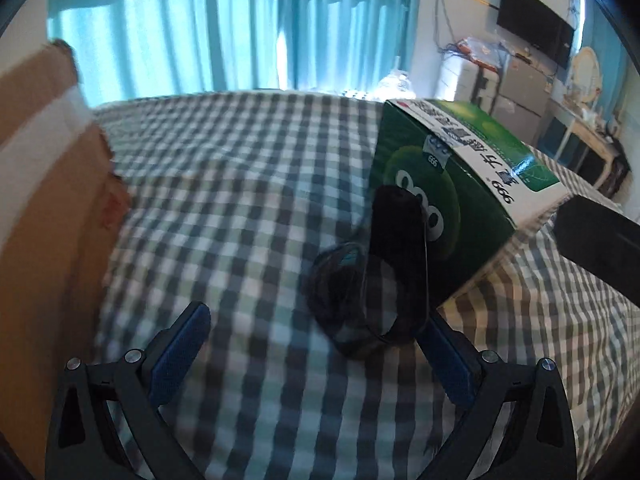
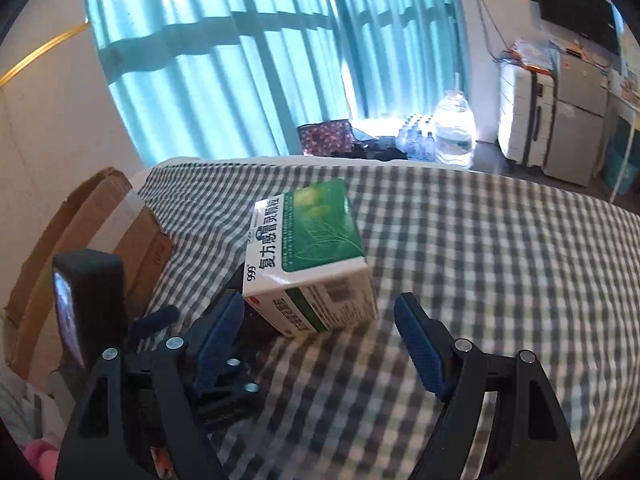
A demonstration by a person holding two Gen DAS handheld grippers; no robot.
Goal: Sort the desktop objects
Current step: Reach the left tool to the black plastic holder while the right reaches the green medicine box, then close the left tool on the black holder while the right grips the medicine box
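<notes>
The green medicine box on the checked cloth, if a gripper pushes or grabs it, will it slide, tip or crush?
The green medicine box looks like thin printed card, so it is probably light and may dent under a hard squeeze. It lies flat on the checked cloth, so it seems unlikely to tip or roll. The cloth may bunch when pushed.

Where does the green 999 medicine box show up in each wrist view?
Left wrist: the green medicine box sits upper right of centre on the checked cloth, behind a dark object.
Right wrist: the same box lies left of centre, just ahead of the open right gripper.
Shared landmark: the cardboard box at the left edge.
</notes>
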